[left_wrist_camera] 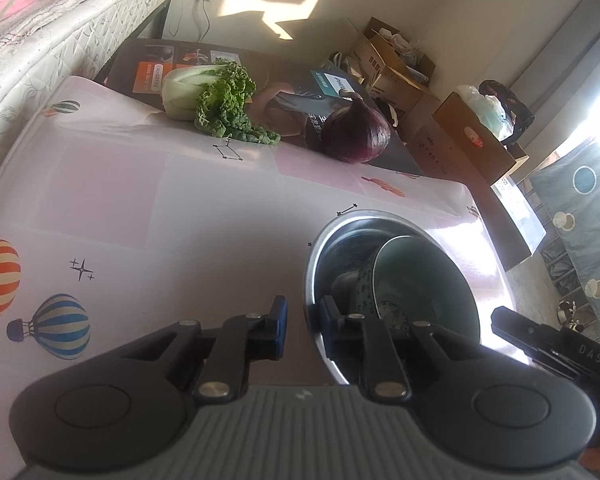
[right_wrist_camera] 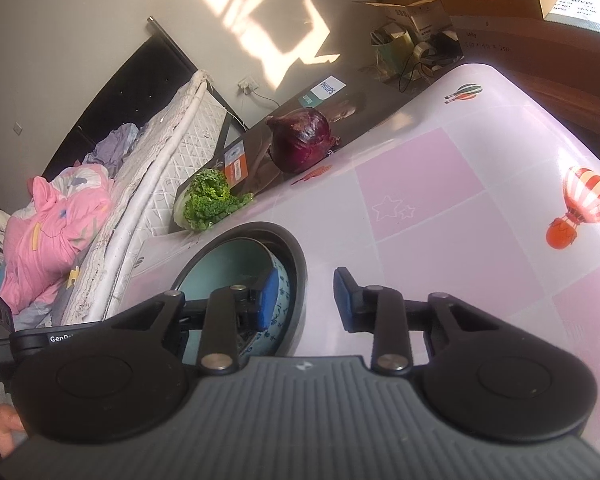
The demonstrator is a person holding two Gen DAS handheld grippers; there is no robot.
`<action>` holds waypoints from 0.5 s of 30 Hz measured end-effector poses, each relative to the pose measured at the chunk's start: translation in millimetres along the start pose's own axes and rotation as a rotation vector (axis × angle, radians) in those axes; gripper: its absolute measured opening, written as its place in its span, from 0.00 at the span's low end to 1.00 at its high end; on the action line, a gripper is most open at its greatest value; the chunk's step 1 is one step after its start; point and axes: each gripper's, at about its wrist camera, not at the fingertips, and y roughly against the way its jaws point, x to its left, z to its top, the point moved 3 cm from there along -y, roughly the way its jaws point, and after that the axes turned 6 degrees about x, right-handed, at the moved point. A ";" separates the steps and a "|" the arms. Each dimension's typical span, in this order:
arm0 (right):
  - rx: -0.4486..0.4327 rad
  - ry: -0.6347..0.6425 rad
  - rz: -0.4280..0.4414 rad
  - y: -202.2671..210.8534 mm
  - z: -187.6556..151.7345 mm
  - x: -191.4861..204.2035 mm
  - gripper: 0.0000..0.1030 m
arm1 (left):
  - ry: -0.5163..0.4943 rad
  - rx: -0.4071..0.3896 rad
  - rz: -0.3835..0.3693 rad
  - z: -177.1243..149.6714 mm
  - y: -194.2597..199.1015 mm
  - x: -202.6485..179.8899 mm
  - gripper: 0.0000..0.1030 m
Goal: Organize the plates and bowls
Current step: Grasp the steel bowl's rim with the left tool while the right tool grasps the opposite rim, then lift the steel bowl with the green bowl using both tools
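small bowl [left_wrist_camera: 428, 280] in metal bowl [left_wrist_camera: 320, 252] | on table [left_wrist_camera: 160, 208] | cabbage [left_wrist_camera: 208, 96], onion [left_wrist_camera: 358, 130] behind

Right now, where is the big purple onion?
The purple onion sits at the table's far edge, right of the leafy cabbage in the left wrist view, against a flat printed box.

A red onion [left_wrist_camera: 358, 130] and leafy cabbage [left_wrist_camera: 210, 98] lie on the balloon-print tablecloth [left_wrist_camera: 140, 200].

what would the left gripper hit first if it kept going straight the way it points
Likely nothing new: the left gripper already straddles the rim of the metal bowl. Going on, it would probably slide along that wall toward the table.
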 end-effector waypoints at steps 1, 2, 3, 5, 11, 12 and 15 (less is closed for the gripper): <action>0.010 0.000 -0.008 -0.8 -1.7 -3.3 0.28 | 0.002 0.001 0.002 0.0 -0.8 -0.7 0.16; 0.020 -0.002 -0.010 -2.5 -3.0 -4.9 0.27 | 0.001 0.002 0.002 -0.2 -1.5 -1.2 0.15; 0.030 -0.006 -0.009 -4.3 -4.6 -6.9 0.26 | 0.001 0.002 0.002 -0.6 -2.2 -2.1 0.13; 0.046 -0.014 0.003 -7.7 -7.4 -9.4 0.26 | -0.001 0.001 0.006 -0.8 -2.5 -2.9 0.13; 0.070 0.005 0.007 -17.0 -6.7 -6.2 0.26 | -0.005 0.009 0.009 0.6 -3.7 -4.9 0.10; 0.070 0.009 0.002 -18.2 -5.7 -5.3 0.26 | -0.003 0.010 0.008 0.9 -3.8 -4.8 0.10; 0.082 0.016 0.000 -22.4 -3.1 -2.7 0.22 | 0.006 0.014 0.002 1.7 -5.0 -3.8 0.10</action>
